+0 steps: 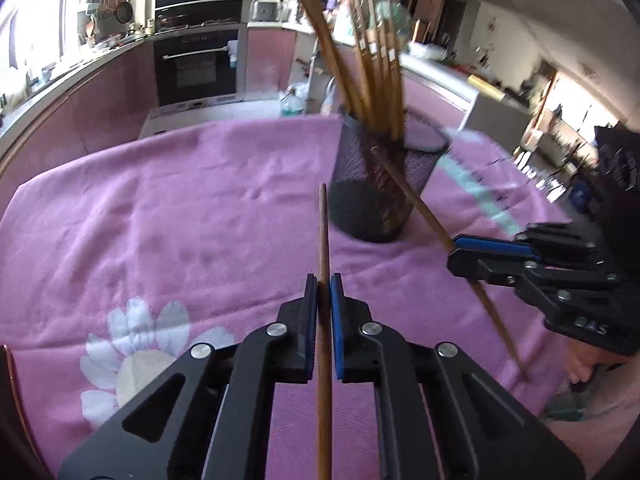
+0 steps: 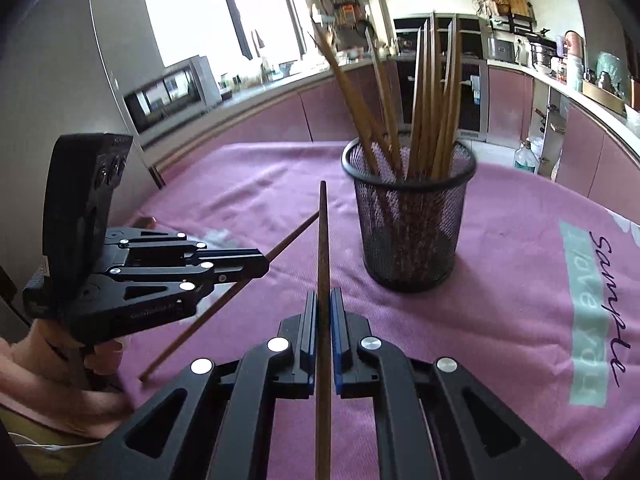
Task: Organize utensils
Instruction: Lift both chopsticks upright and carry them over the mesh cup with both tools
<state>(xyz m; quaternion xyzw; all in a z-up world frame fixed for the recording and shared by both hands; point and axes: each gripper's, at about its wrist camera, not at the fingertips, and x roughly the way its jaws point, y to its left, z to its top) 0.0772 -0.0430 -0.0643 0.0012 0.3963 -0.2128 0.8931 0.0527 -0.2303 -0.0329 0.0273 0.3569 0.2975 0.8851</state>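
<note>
Two thin brown wooden chopsticks were clamped | one point(image 1: 323, 236) by left gripper point(image 1: 324, 286) | one point(image 2: 322, 236) by right gripper point(image 2: 324, 300) | black mesh cup point(image 2: 410, 216) stood near.

Pink cloth point(image 2: 500, 280) with white flower print point(image 1: 136, 356) and mint band point(image 2: 588, 320); black mesh holder point(image 2: 410, 224); brown chopsticks point(image 2: 424, 100).

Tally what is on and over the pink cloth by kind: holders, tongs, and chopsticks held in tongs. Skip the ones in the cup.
Mesh cup: 1
Tongs: 2, left tongs and right tongs
Chopsticks held in tongs: 2, left chopstick and right chopstick
Total: 5
</note>
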